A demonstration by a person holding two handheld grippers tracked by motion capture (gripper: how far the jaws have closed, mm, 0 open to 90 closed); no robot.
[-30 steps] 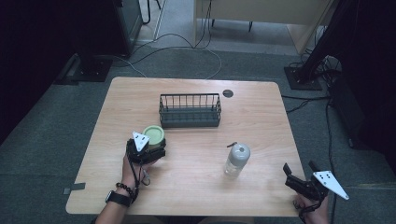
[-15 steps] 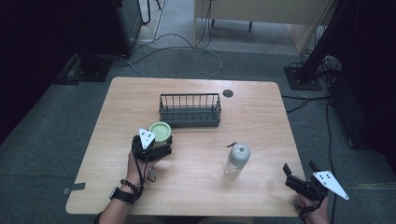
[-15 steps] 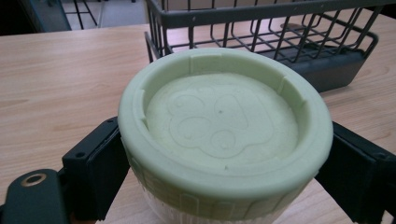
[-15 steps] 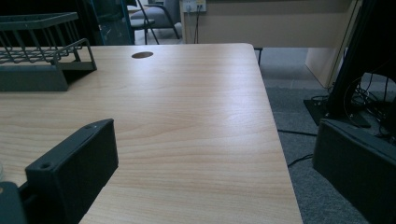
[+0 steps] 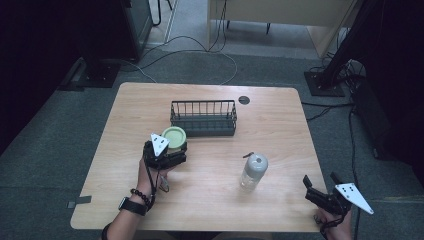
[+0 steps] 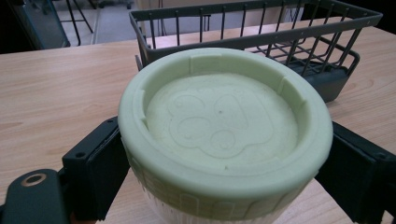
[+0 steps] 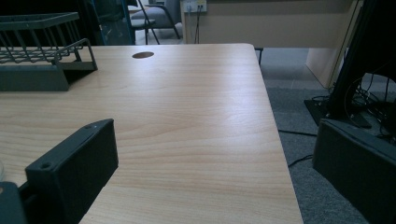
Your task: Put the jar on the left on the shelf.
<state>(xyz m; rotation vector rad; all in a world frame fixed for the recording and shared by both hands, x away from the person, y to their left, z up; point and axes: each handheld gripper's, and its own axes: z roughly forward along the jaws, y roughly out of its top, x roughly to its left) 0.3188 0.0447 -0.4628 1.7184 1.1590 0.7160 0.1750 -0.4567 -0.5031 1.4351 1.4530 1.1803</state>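
- left gripper (image 5: 172, 150) is clamped on the green-lidded jar (image 5: 174, 136); in the left gripper view its two black jaws press against the jar's ribbed side just under the lid (image 6: 224, 126), one on each flank.
- compared with a second ago, that gripper and the jar have travelled forward and to the right across the table (image 5: 125, 125), and the jar now sits just in front of the wire basket (image 5: 203, 118), near its left end.
- the jar looks carried rather than slid, though from above i cannot tell for sure whether its base is off the wood.
- the left gripper view puts the basket's near rail (image 6: 243, 35) right behind the lid, so the gap to it has closed a good deal.
- judging by this, the work in hand is bringing the jar to the basket, and the carry is well along; what is left is a lift over the near rail and a lowering inside.
- the rail is the thing to mind: the jar needs to clear it before it goes forward any further.
- right gripper (image 5: 324, 186) stays parked at the table's near right corner, unchanged over the last second, its jaws spread wide with nothing between them.
- the clear bottle (image 5: 252, 171) with the grey cap stands upright where it was, well apart from both grippers.
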